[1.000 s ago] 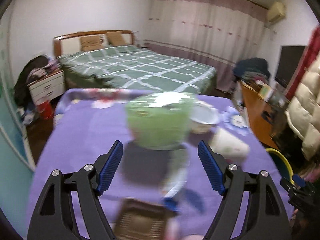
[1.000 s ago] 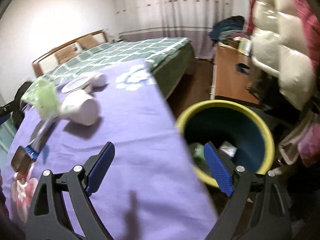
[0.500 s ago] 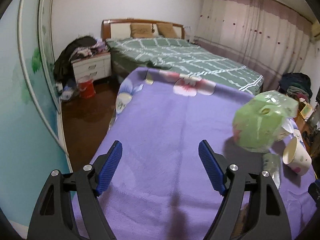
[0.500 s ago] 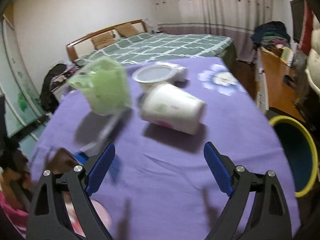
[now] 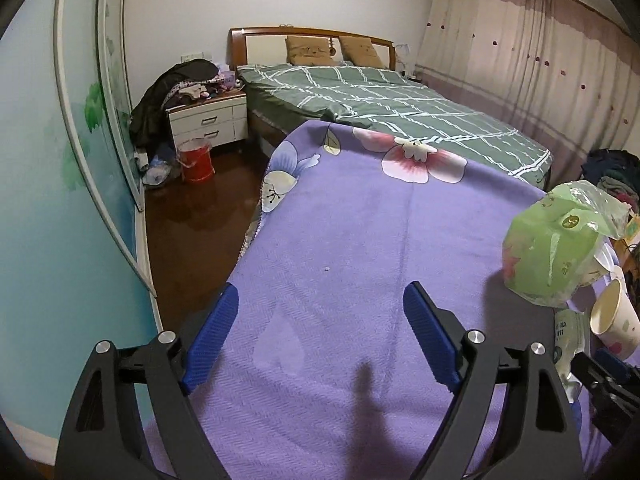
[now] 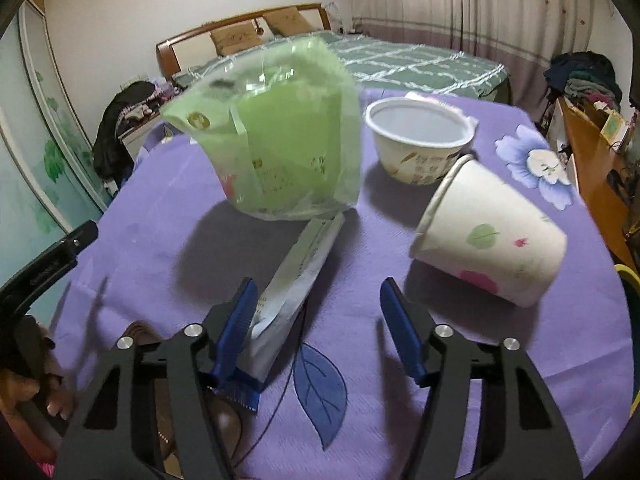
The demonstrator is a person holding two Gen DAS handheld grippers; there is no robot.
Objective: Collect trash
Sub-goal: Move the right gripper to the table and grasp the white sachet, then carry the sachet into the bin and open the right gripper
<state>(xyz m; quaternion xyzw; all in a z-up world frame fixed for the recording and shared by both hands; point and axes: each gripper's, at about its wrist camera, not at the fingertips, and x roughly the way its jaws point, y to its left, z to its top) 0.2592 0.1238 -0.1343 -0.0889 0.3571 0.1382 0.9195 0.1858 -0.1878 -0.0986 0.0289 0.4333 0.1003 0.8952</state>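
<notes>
- Right wrist view: the table's purple flowered cloth (image 6: 420,420) fills most of the frame, with a green-checked bed (image 6: 408,64) past its far edge; the left wrist view shows the same cloth (image 5: 340,248) bare across its middle, the bed (image 5: 380,104) beyond the far edge, and a white nightstand (image 5: 208,120) with a red bucket (image 5: 196,160) on the floor off the table's left side.
- Green plastic bag (image 6: 276,136) stands crumpled and upright near the table's middle; in the left wrist view it (image 5: 556,248) sits by the right edge.
- Paper cup (image 6: 488,232) lies on its side toward the table's right edge, mouth facing left; the left wrist view catches it (image 5: 612,316) just below the bag.
- White paper bowl (image 6: 420,140) stands upright behind the tipped cup, nearer the far edge, close beside the bag.
- Flat white wrapper (image 6: 296,280) with a blue end lies lengthwise from the bag's base toward the near edge; its lower part sits just beside the inner face of one blue pad.
- Right gripper (image 6: 316,332) hovers low over the near part of the table, jaws spread wide, nothing clamped between them.
- Left gripper (image 5: 320,336) hangs over the bare cloth, jaws equally wide apart and empty.
- Yellow rim of a bin (image 6: 630,280) peeks in off the table's right edge.
</notes>
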